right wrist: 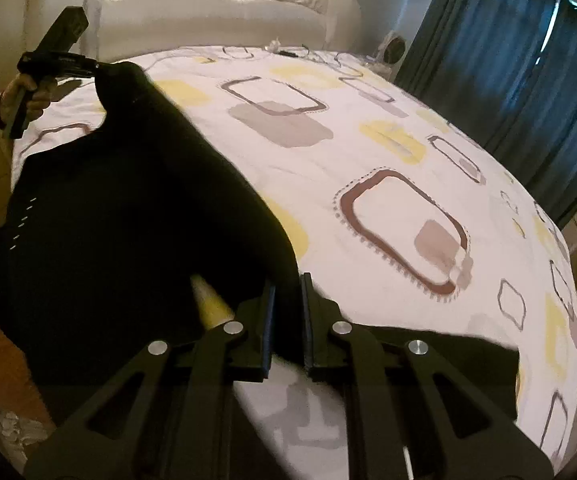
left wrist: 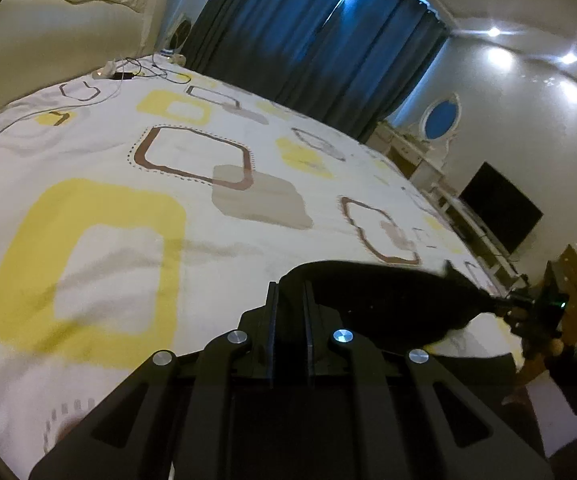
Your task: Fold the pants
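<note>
Black soft fabric pants [right wrist: 128, 208] hung slack over near edge of white patterned bedsheet [right wrist: 368, 152]. My left gripper [left wrist: 290, 296] and right gripper [right wrist: 288, 288] each pinched top hem, jaws nearly closed. Judged light, limp, sag-prone; grip edges.

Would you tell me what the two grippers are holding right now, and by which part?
Both hold the black pants: the left gripper and the right gripper each pinch an edge of the fabric, stretching it above the bed.
</note>
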